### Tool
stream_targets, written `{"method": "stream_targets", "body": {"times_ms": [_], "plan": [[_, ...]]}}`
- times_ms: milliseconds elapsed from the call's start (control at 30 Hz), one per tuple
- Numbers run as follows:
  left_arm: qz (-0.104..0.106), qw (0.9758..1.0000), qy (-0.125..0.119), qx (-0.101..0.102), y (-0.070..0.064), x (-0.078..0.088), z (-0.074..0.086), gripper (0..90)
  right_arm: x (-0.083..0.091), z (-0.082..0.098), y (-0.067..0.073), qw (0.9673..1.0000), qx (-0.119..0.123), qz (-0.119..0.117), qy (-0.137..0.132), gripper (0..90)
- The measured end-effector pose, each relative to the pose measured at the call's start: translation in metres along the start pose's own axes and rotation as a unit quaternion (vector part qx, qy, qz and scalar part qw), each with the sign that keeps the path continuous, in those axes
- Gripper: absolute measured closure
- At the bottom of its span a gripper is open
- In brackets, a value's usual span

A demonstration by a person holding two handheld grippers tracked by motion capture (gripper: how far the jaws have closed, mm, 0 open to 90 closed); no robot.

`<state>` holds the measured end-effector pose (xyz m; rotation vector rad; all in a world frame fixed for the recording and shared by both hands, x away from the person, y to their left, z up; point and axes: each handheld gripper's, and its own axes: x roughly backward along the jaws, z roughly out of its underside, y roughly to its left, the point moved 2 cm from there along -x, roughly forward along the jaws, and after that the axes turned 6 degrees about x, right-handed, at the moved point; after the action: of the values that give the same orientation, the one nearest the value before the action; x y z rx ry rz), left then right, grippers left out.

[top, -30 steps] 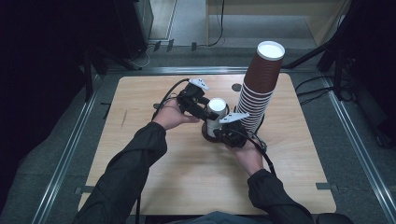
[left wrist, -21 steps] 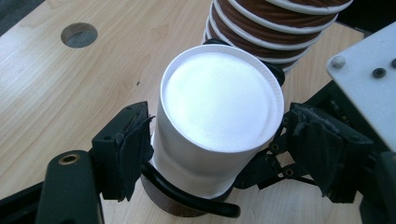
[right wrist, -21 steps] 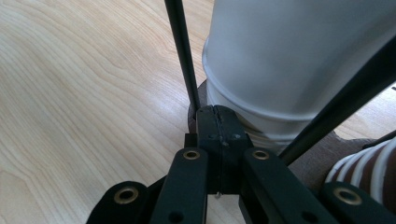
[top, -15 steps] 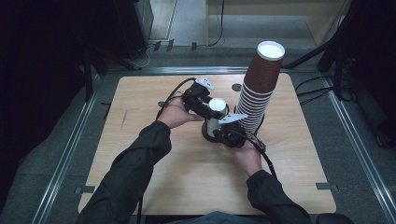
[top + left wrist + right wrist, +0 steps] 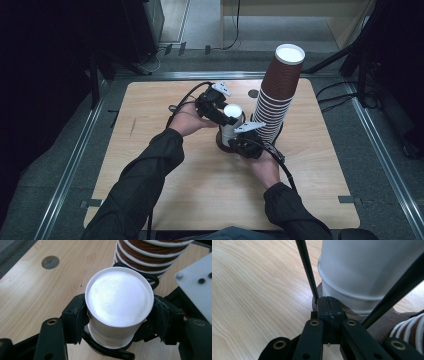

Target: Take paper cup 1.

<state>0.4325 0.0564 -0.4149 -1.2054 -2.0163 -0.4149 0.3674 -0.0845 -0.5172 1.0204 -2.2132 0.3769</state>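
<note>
A white paper cup [image 5: 232, 112] stands upside down in a black wire holder on a dark brown base [image 5: 226, 146], at the middle of the table. My left gripper [image 5: 231, 119] comes in from the left; its jaws have just been closing and its pads press both sides of the white cup [image 5: 119, 297] near its top. My right gripper [image 5: 239, 142] sits low at the front of the holder. Its jaws [image 5: 328, 306] are shut pad to pad at the edge of the brown base [image 5: 384, 325], beside a black wire [image 5: 307, 267]. I cannot tell whether they pinch anything.
A tall leaning stack of brown paper cups [image 5: 277, 95] stands right behind the holder, close to both grippers. The wooden table [image 5: 165, 100] has a round hole [image 5: 253, 93] near its far edge. Metal rails run along the table's sides.
The left gripper has shifted slightly toward the white cup, and its jaws have closed onto it. The right hand has kept still.
</note>
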Motion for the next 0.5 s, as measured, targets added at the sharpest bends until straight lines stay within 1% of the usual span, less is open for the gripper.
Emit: {"method": "stream_targets", "body": {"times_ms": [67,100,233,300,333,400,500], "plan": [[-0.004,1.0,-0.008,-0.001,-0.001,0.003,-0.003,34.7,0.0,0.0,-0.001,1.0,-0.001,0.0,0.0,90.0],[-0.001,0.9999,-0.012,0.004,-0.001,0.004,-0.004,34.7,0.0,0.0,-0.001,1.0,-0.001,-0.002,-0.001,90.0],[-0.001,0.9999,-0.012,0.003,0.0,0.007,-0.006,34.7,0.0,0.0,-0.001,1.0,0.003,-0.002,0.002,90.0],[-0.001,0.9999,-0.011,0.004,-0.001,0.01,-0.009,34.7,0.001,-0.001,-0.001,1.0,-0.002,-0.001,-0.002,90.0],[-0.002,0.9999,-0.013,0.004,-0.002,0.012,-0.01,34.7,0.002,-0.001,-0.002,1.0,0.002,0.003,-0.007,90.0],[-0.003,0.9999,-0.013,0.001,-0.002,0.015,-0.012,34.7,0.002,-0.002,-0.002,1.0,-0.001,0.002,-0.006,90.0],[-0.005,0.9999,-0.014,0.005,-0.002,0.02,-0.015,34.7,0.001,-0.002,-0.002,1.0,0.002,0.002,-0.003,90.0]]}}
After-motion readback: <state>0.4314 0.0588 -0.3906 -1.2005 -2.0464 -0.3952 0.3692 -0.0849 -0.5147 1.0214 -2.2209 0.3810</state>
